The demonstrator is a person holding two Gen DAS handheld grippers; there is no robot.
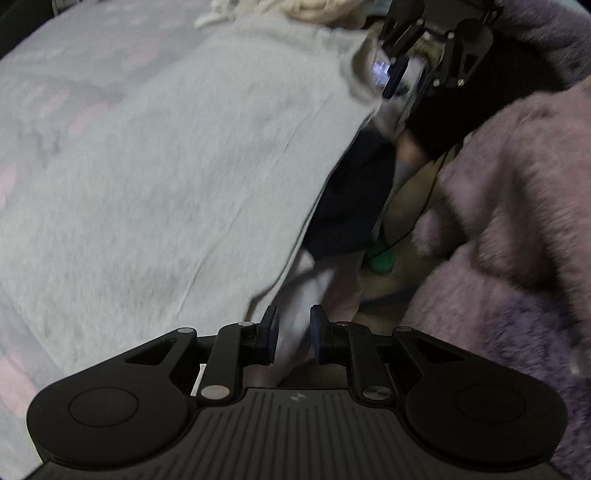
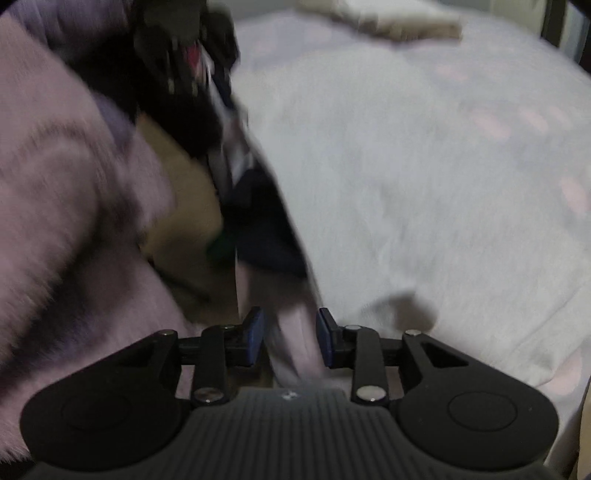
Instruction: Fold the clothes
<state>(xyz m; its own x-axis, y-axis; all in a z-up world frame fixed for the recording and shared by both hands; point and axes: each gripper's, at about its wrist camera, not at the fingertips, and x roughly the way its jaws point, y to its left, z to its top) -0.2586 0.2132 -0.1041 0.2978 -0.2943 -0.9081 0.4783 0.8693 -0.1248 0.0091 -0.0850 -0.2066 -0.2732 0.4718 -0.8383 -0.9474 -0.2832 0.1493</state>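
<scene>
Left tongs (image 1: 293, 334) & right tongs (image 2: 290, 338) each clamp edge of grey garment (image 1: 192, 158), stretched taut, blurred.

Grey garment (image 2: 406, 184): motion blur is smearing its near edge. Cream knit (image 1: 295, 9): top edge is cutting it off. Small green object (image 1: 380, 258): identity is remaining unclear.

Two close, downward wrist views, shared garment (image 1: 177, 177).
</scene>
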